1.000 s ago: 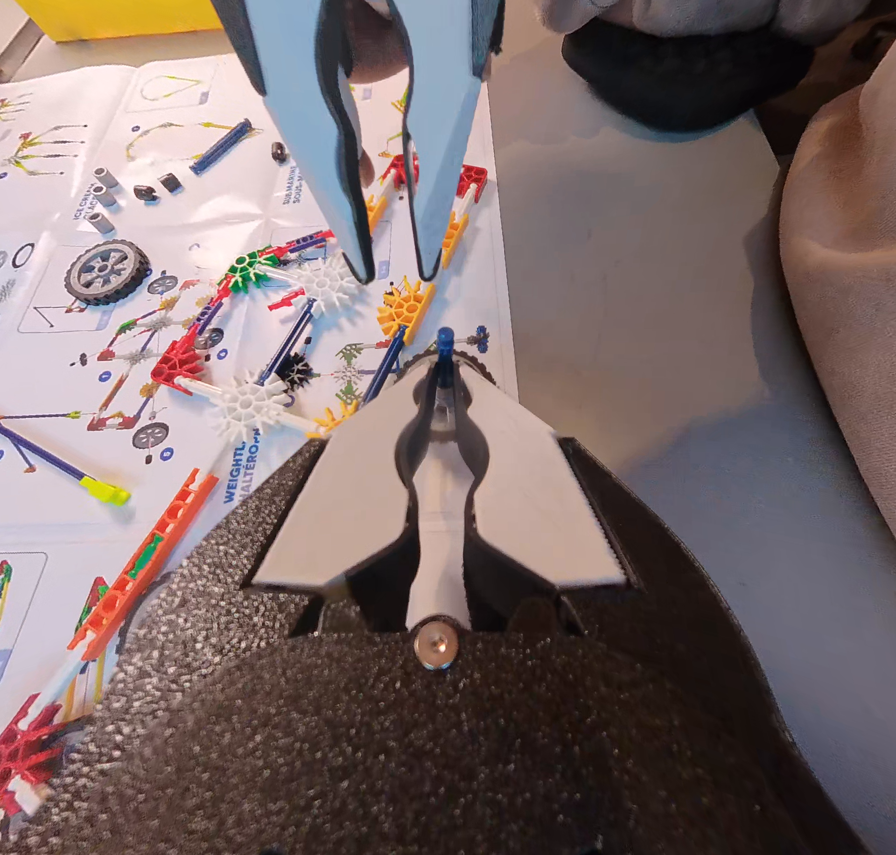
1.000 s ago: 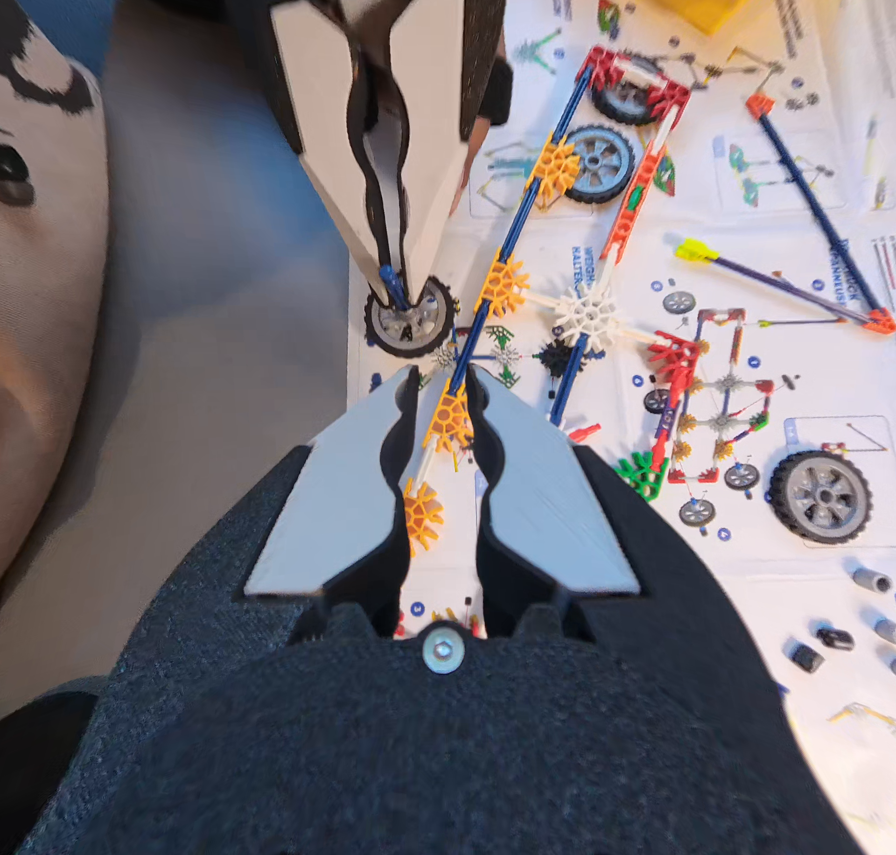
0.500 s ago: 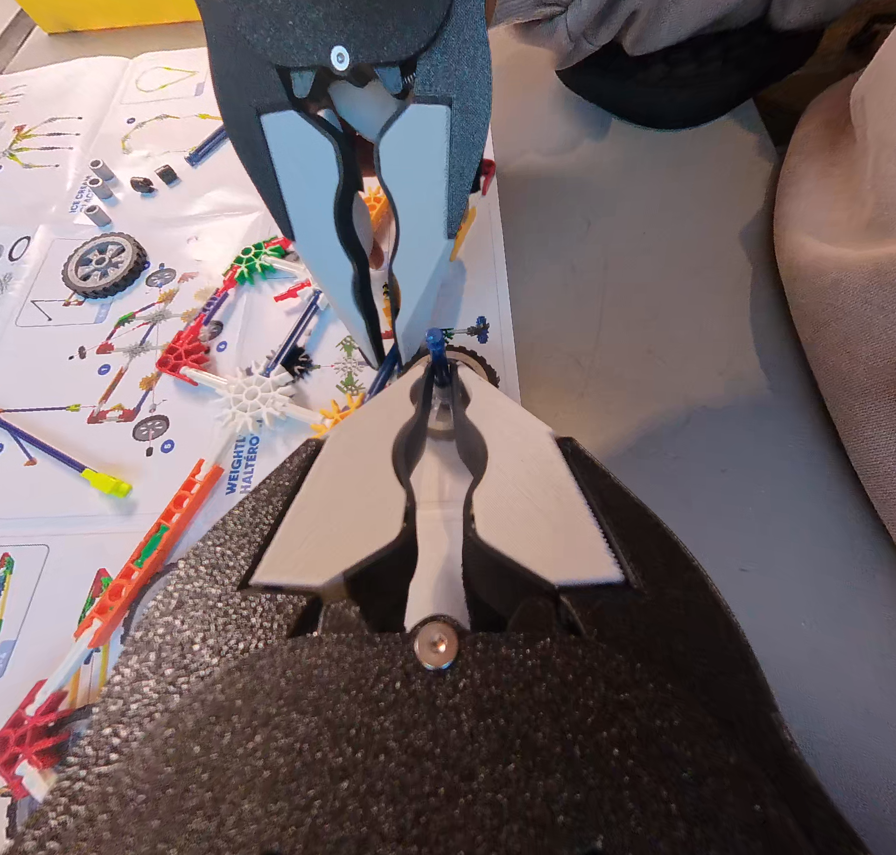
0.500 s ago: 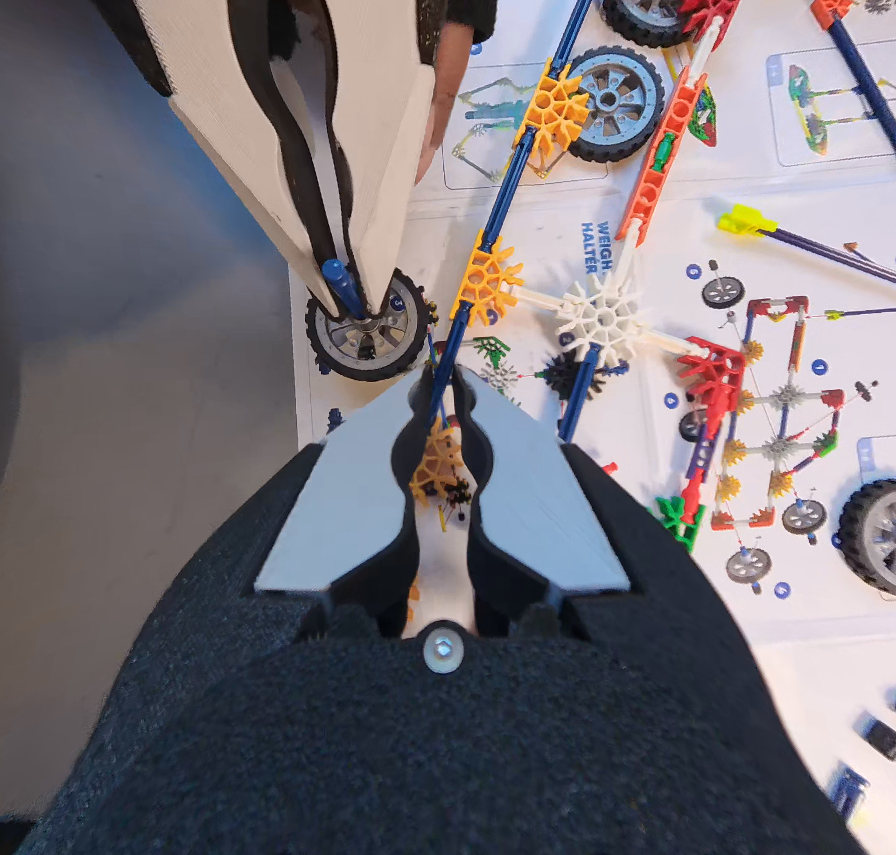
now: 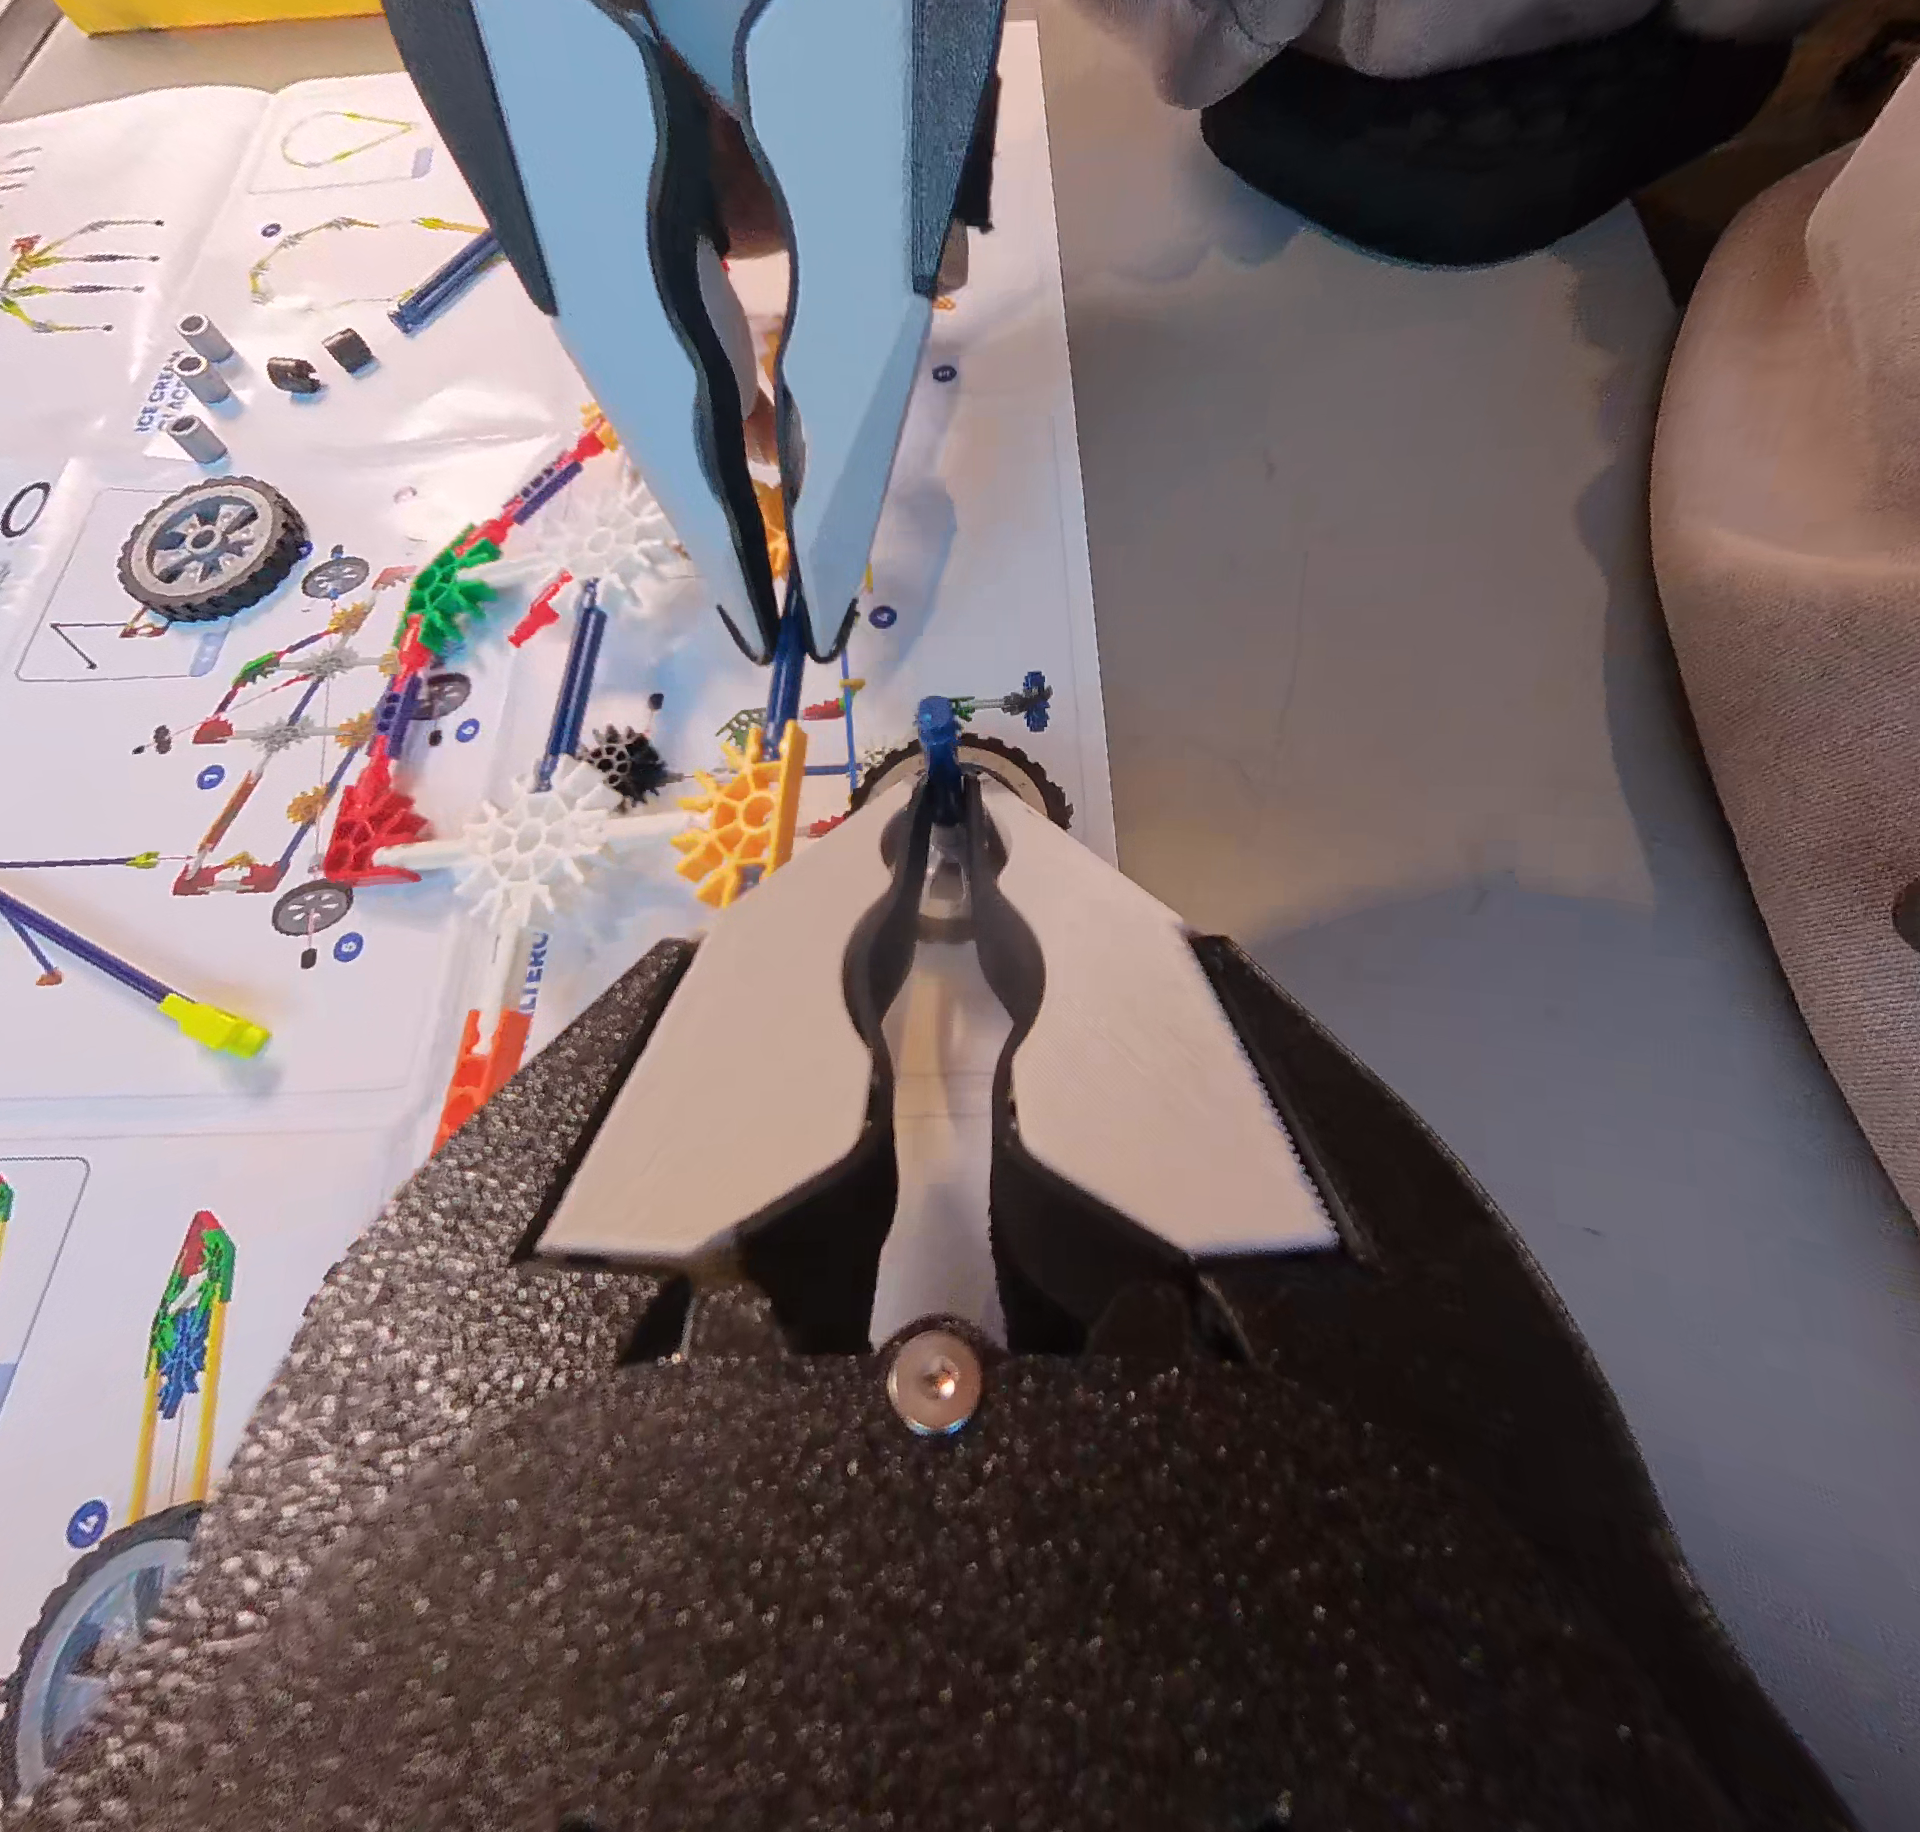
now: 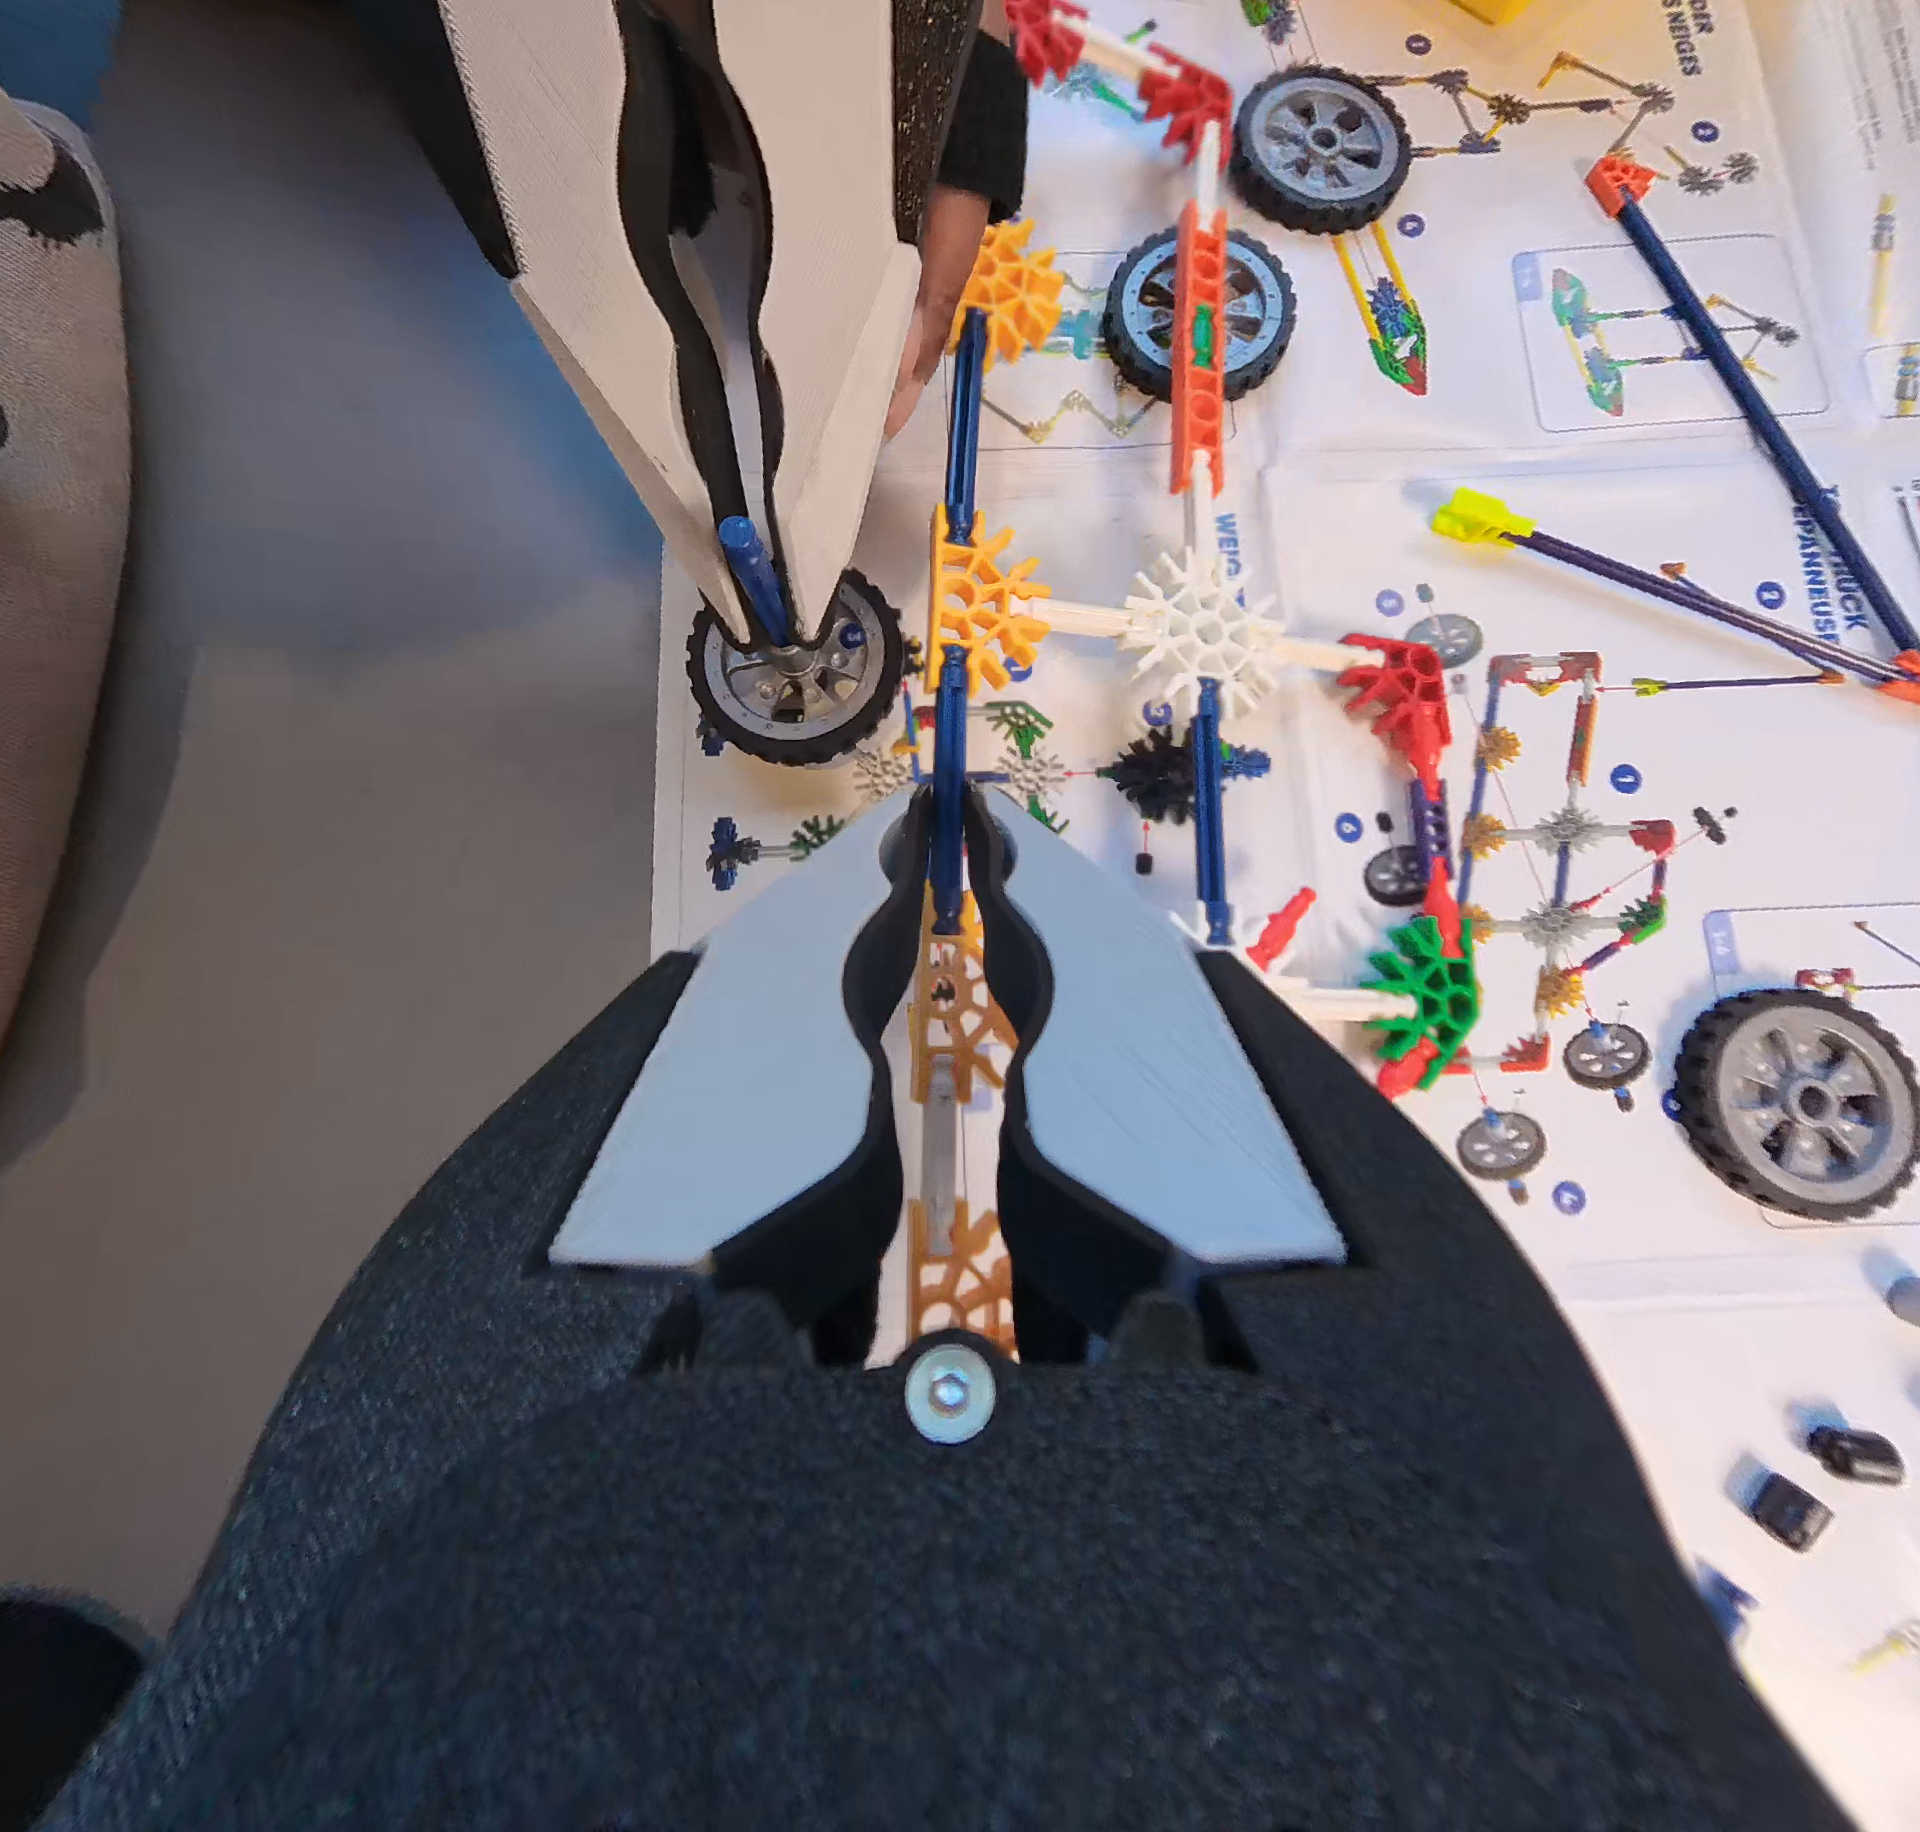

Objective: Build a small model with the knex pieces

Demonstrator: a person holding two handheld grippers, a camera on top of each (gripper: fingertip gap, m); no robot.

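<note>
Both grippers pinch blue rods over a printed sheet point(image 6: 1558, 535) (captioned diagrams).

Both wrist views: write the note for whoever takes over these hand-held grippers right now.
Left hand-held gripper: shut on short blue rod standing in the hub of the wheel at the instruction sheet's edge.
Right hand-held gripper: shut on long blue rod of the flat frame, below the orange connector.
Done: both grips set.
Left: rod and wheel not joined to the frame; a loose wheel lies at right.
</note>
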